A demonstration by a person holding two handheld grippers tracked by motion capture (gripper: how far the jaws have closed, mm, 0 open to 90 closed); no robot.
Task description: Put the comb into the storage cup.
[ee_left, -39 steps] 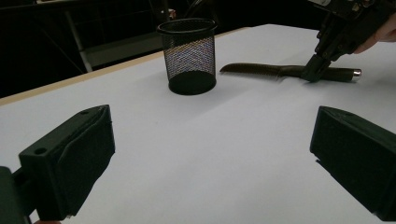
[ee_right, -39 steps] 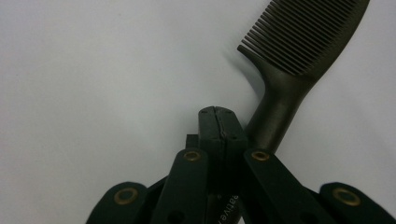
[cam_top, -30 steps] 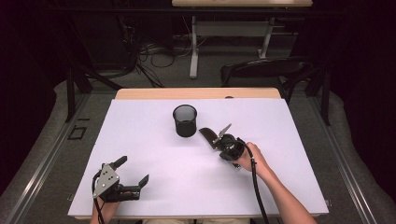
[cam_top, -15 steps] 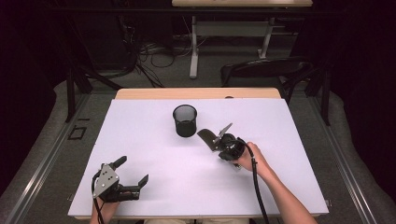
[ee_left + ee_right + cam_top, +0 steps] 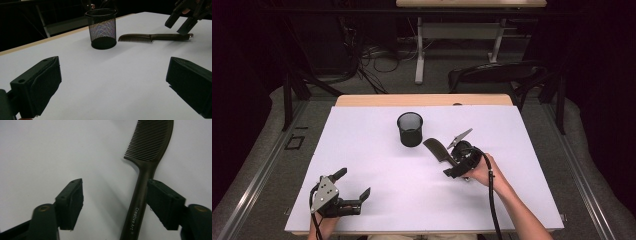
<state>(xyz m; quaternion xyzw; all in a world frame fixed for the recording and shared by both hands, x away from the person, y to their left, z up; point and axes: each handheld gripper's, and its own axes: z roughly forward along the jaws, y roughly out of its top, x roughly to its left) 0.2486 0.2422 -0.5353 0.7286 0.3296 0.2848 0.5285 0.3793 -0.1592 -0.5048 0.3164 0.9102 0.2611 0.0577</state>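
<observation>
Right gripper [image 5: 451, 159] hangs just over the comb [image 5: 146, 167] with its jaws spread wide; they have just been opening, and the comb's handle lies on the table between them, close against one pad but not pinched. Nothing is held. In the right gripper view the handle's end is cut off by the bottom edge of the picture and the tip of the toothed part by the top, so the comb's full length cannot be seen there. From the high view the gripper body covers most of the handle, and only the dark toothed end [image 5: 435, 149] pokes out toward the cup.

The comb is dark brown to black, with fine close teeth along one curved edge and a slim rounded handle bearing small pale lettering. It lies flat on the white table cover [image 5: 377, 150], just beside the black mesh cup [image 5: 410, 129], apart from it, its teeth end nearest the cup.

Left gripper [image 5: 343, 192] rests near the front edge of the table, well apart from the comb, its jaws wide open with nothing between them. Bare white surface lies all around the comb and cup, with the wooden table edge [image 5: 422, 100] beyond the cup.
</observation>
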